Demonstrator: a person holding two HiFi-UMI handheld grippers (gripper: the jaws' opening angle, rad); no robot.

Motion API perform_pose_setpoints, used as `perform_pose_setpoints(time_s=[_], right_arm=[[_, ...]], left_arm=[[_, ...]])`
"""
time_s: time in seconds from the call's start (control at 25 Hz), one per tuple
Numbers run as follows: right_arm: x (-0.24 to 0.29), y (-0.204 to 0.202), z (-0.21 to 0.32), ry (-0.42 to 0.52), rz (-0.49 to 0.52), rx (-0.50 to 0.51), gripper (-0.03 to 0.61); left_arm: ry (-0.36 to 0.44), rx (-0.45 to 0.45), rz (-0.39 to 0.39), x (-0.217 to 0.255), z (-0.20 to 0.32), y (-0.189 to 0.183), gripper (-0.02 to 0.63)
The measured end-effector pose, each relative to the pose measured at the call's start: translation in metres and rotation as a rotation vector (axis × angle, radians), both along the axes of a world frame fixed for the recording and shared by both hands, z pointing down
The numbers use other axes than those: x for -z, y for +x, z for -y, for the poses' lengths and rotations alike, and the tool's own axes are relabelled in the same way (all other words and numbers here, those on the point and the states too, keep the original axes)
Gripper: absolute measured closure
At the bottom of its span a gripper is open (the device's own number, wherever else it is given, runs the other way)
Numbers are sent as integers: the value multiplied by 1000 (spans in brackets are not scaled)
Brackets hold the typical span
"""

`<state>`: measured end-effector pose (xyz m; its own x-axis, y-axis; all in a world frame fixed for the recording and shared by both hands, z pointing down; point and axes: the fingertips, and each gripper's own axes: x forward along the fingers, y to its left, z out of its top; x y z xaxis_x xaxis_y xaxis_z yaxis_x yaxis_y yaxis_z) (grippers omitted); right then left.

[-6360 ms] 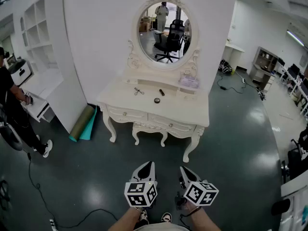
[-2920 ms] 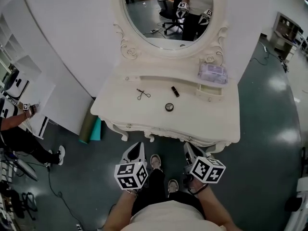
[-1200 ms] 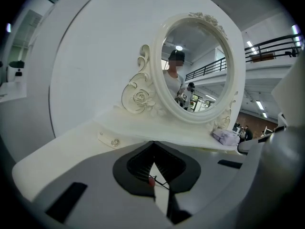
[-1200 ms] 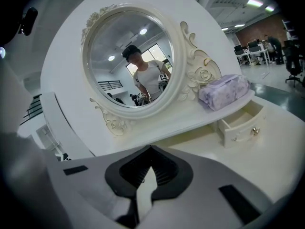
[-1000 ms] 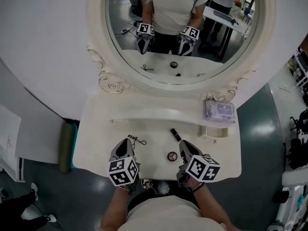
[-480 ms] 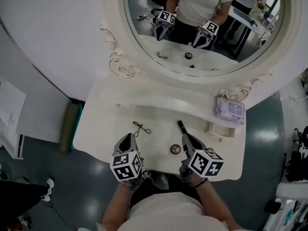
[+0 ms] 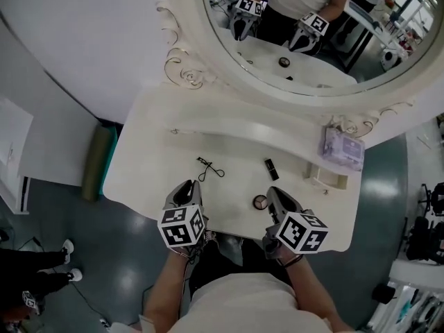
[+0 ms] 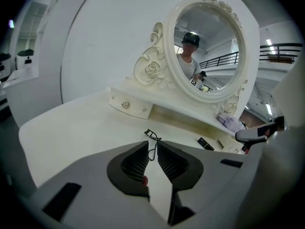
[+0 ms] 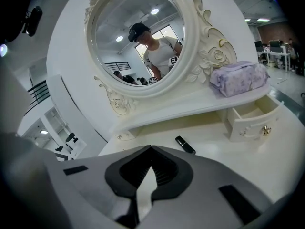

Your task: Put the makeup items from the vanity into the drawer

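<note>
On my feed, the two rigs by the front edge of the vanity (image 7: 139,179) look alike. The left gripper (image 7: 187,186) and right gripper (image 7: 274,191) are pale grey shells narrowing to a point, lined with black ribbed pads (image 8: 135,162). Each carries a white cube (image 7: 182,226) printed with black square markers. A small red spot sits low on the left pad. The left jaws have just been easing apart, nothing between them. The wearer has a cream short-sleeved top (image 7: 243,304) and dark trousers (image 7: 215,269).
</note>
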<state>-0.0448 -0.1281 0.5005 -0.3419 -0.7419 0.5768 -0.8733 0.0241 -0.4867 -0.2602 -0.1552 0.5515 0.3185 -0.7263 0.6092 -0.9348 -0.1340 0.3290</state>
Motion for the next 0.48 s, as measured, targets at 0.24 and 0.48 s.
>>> perform_pose_setpoints(time_s=[0.24,0.48], right_arm=[[-9,0,-7,-34,-23,-20,561],[-20,-1,-17,-76,-38,-39,561]], left_arm=[[-46,-53,-19,-20,4,11,529],[-88,-79,-17,-37,14,18,483]])
